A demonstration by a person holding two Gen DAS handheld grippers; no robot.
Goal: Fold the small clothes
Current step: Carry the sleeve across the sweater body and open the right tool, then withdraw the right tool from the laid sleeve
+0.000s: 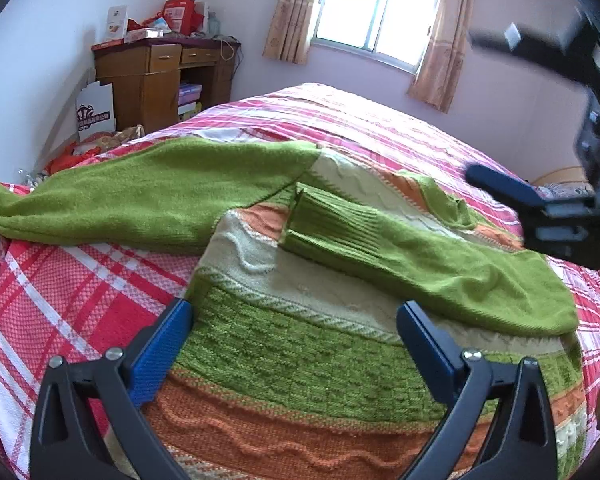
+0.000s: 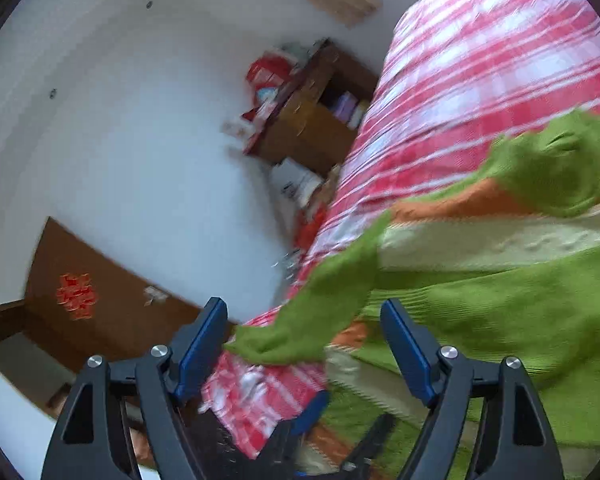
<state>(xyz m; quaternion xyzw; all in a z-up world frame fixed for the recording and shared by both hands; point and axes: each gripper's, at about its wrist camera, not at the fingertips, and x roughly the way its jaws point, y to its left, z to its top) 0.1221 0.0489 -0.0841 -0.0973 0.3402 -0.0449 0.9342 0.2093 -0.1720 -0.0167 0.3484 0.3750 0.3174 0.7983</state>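
one ribbed, cable-knit sweater [image 1: 300, 344] | two green sleeves, seemingly | woven plaid bedspread [image 1: 60, 292] | left gripper [image 1: 294, 320] and right gripper [image 2: 304, 336] both spread, empty

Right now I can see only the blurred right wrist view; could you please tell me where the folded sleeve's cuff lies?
Observer: The cuff lies on the cream and orange bands of the sweater.
Operator: Thank you. Is my right hand-held gripper clear of the fabric?
Observer: Yes, the right hand-held gripper is open and empty, above and beside the sweater.
Operator: And the left one?
Observer: The left hand-held gripper is open over the green knitted band, gripping nothing.
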